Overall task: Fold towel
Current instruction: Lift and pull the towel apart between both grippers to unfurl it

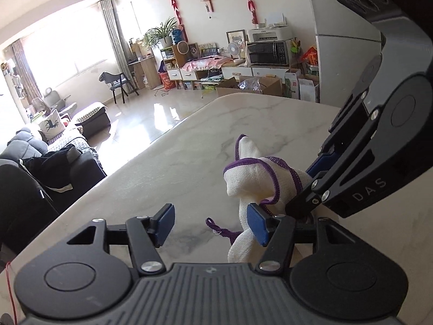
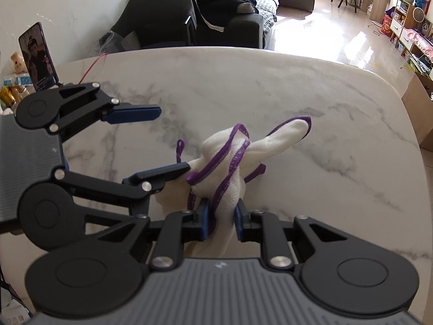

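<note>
The right gripper point(image 2: 222, 220) is clamped on the towel point(image 2: 230, 159): its two blue pads press a bunched neck of white cloth between them, and what lies below the pinch is hidden behind the gripper body. The left gripper point(image 1: 212, 223) stands wide apart. Its right-hand pad touches the towel's side, the other pad is well clear, and nothing sits between them but bare table point(image 1: 162, 168) and a loose purple loop of trim. In the right wrist view the left gripper point(image 2: 173, 140) comes in from the left, one finger tip against the cloth, the other held apart above it.

The towel is a crumpled white bundle edged in purple stitching, raised off the marble table, with one corner sticking up and away. How many layers are gathered cannot be made out.

Further off, a phone point(image 2: 38, 54) stands propped at the table's far left edge, partly cut off by clutter. Beyond the table is a dark sofa point(image 2: 216, 19).
</note>
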`<state>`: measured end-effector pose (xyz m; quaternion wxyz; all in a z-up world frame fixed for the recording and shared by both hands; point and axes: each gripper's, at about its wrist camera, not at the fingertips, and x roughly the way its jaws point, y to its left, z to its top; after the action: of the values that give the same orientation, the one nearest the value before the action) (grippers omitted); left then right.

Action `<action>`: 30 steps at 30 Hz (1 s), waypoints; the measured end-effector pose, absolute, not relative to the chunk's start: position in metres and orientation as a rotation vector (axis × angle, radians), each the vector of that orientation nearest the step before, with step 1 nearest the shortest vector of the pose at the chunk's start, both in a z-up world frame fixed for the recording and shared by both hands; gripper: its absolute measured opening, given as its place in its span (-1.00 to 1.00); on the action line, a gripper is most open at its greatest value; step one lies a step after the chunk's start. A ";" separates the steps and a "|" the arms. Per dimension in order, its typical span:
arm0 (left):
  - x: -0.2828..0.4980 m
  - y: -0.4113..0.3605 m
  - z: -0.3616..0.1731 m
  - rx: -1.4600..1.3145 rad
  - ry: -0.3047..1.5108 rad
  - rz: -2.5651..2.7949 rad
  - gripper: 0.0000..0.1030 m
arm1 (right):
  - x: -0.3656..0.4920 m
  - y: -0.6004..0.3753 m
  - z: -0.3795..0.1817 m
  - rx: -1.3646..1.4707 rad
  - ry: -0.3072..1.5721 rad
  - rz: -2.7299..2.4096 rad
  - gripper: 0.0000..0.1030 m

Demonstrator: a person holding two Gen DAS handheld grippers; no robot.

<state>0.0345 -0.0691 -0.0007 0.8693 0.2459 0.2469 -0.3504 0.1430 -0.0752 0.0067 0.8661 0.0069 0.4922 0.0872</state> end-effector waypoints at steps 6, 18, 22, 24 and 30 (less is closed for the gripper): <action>0.038 -0.061 0.007 0.445 0.570 -0.840 0.30 | 0.133 -0.079 0.004 0.001 1.042 0.183 -0.56; 0.048 -0.097 -0.017 0.655 0.679 -0.805 -0.45 | 0.114 -0.087 0.005 -0.016 1.052 0.180 -0.55; 0.046 -0.101 -0.025 0.653 0.692 -0.755 -0.85 | 0.107 -0.086 0.005 -0.020 1.052 0.176 -0.55; 0.044 -0.101 -0.028 0.648 0.681 -0.725 -0.86 | 0.103 -0.084 0.006 -0.025 1.047 0.173 -0.56; 0.050 -0.087 -0.024 0.561 0.692 -0.603 -0.87 | 0.093 -0.088 0.007 -0.020 1.035 0.172 -0.66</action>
<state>0.0505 -0.0868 -0.0237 0.8590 0.2670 0.3294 -0.2870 0.0925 -0.0883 0.0075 0.8656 -0.0094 0.4939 0.0823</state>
